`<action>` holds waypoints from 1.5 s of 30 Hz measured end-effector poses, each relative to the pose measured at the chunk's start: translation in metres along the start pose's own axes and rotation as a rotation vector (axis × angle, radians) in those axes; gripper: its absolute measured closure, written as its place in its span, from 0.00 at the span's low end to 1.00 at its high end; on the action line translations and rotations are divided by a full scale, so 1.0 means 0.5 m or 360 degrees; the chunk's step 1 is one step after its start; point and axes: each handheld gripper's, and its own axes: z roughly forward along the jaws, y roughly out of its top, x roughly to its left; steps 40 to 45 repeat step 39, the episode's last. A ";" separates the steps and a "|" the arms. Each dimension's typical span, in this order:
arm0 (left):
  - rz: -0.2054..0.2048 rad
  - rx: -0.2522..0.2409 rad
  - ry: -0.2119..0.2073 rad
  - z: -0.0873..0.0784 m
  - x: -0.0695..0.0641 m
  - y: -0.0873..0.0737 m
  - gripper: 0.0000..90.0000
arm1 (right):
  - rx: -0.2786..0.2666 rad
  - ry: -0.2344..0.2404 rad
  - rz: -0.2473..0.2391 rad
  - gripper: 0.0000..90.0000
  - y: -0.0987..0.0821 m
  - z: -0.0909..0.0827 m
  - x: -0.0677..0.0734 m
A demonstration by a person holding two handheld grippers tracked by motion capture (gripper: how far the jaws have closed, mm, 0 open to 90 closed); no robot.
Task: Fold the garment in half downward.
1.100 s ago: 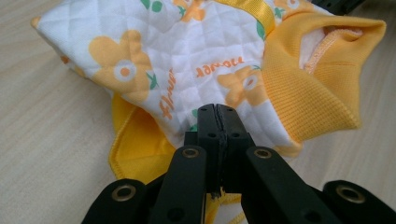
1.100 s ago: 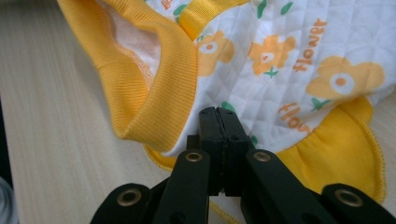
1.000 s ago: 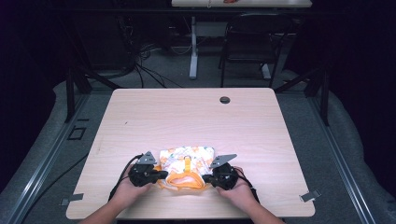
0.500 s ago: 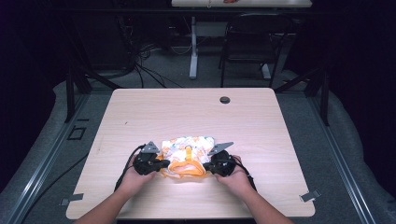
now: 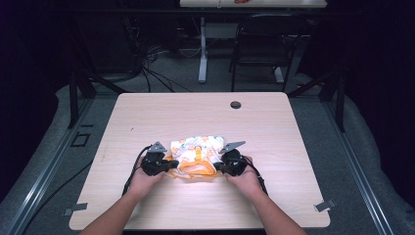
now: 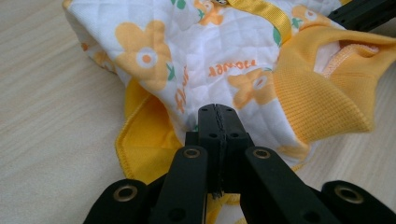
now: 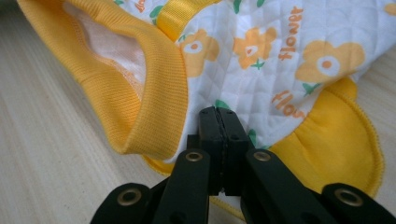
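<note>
On the near half of the tabletop, you pinch a bunched, quilted white garment with orange flowers and yellow ribbed trim, left hand-held gripper and right hand-held gripper each clamped on one end. The gripper views reveal "flower" lettering; the high view shows your forearms.

— What's around me on this table?
— Pale wood top, with a small dark round grommet near its far edge.
— And beyond it?
— I see a dark chair, a white desk leg, cables on grey floor.
</note>
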 end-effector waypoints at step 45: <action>0.0005 -0.0153 0.0074 -0.132 -0.059 -0.073 0.93 | -0.0180 -0.0082 -0.0099 0.91 -0.072 -0.126 0.078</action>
